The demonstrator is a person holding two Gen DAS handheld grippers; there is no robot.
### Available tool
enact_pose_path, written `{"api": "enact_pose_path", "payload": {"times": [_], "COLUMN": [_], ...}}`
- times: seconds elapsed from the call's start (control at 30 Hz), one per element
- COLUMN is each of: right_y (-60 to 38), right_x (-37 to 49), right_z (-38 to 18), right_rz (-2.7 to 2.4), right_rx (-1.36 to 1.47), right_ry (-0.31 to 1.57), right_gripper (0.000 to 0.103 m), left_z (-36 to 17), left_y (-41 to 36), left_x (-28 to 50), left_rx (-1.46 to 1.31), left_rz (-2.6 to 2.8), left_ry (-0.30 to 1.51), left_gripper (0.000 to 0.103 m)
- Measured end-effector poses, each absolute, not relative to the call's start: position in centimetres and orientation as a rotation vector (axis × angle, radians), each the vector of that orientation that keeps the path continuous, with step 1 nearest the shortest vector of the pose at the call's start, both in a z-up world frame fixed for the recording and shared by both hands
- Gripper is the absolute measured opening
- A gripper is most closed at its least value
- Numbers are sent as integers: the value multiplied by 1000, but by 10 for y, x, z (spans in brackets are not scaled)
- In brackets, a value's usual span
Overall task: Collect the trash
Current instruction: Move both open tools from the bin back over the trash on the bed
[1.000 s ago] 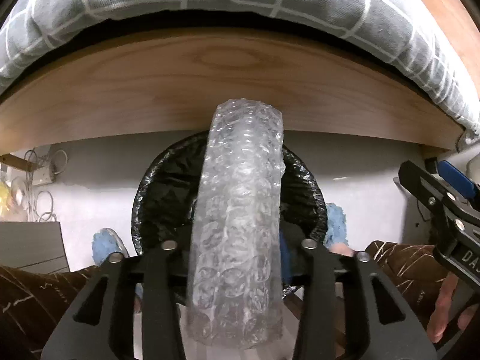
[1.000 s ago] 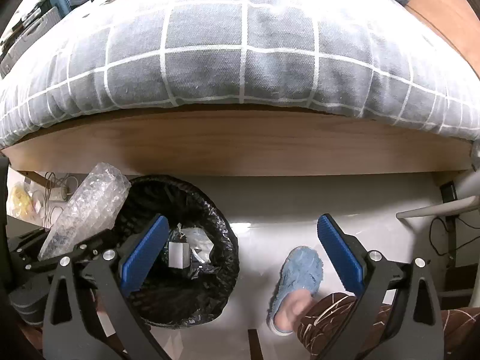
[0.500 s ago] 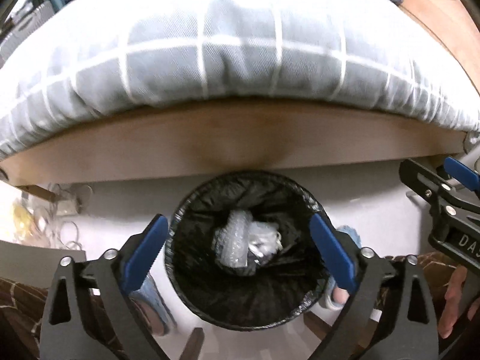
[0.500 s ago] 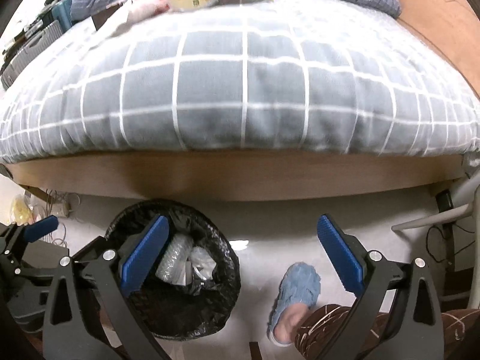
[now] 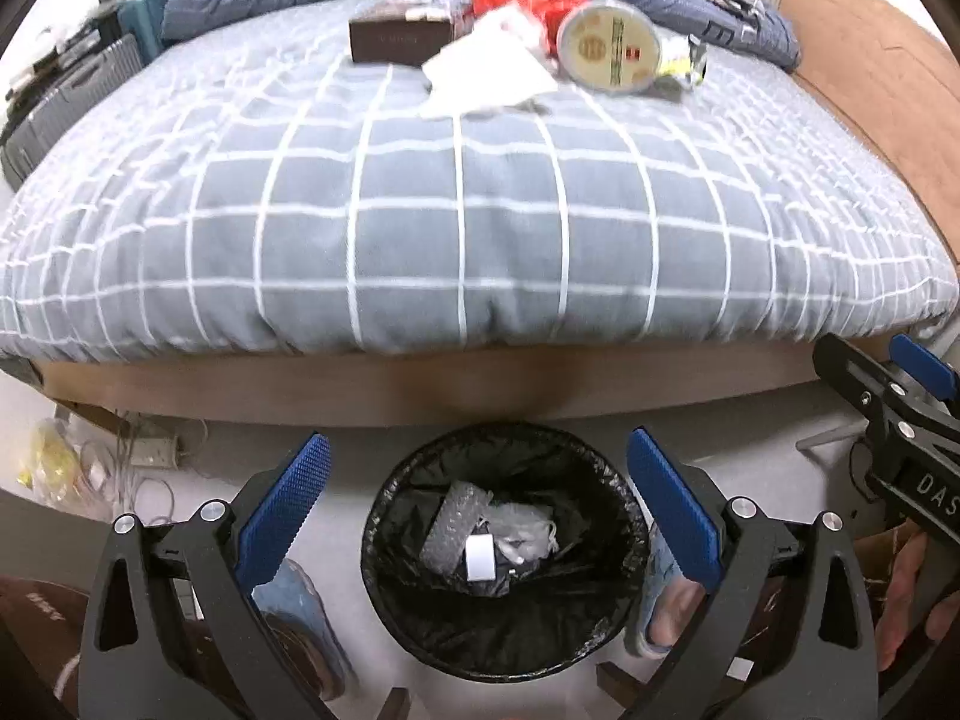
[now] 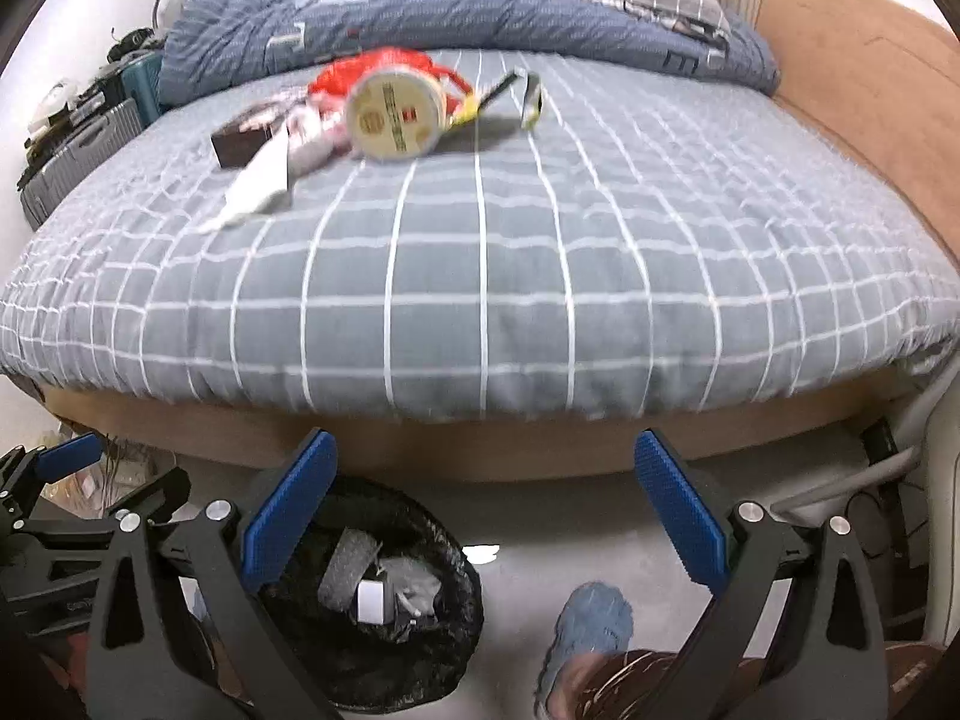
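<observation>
The left gripper (image 5: 477, 501), its ribbed blue pads spread wide and empty, is pointing steeply down over the round black-lined bin (image 5: 606, 636), where the bubble wrap roll (image 5: 453, 525) is lying. The right gripper (image 6: 486, 507) is gaping empty too. Its black body is showing letters "DAS".

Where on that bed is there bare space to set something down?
The near half of the checked bedspread is bare, from the wooden bed edge up to the litter. It is crowded farther back: a brown box, white paper, a round tub and a red bag, before the rumpled blue quilt.
</observation>
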State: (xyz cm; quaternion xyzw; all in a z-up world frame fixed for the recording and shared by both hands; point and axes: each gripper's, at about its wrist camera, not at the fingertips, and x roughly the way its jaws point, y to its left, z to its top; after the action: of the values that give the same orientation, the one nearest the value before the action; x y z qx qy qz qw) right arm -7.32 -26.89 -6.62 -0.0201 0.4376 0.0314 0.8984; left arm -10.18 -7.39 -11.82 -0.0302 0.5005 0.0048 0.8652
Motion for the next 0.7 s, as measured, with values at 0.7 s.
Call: {"api": "enact_pose_path", "payload": {"times": [0.7], "right_y": [-272], "right_x": [-9], "right_z": [-2], "right_rz": [85], "right_rx": [-64], "right_ry": [780], "right_gripper": [95], "left_z": [-40], "left_y": [-51], "left_x": [-25], "left_rx": [-70], "left_rz": [35], "left_ry": [920], "left_gripper": [97]}}
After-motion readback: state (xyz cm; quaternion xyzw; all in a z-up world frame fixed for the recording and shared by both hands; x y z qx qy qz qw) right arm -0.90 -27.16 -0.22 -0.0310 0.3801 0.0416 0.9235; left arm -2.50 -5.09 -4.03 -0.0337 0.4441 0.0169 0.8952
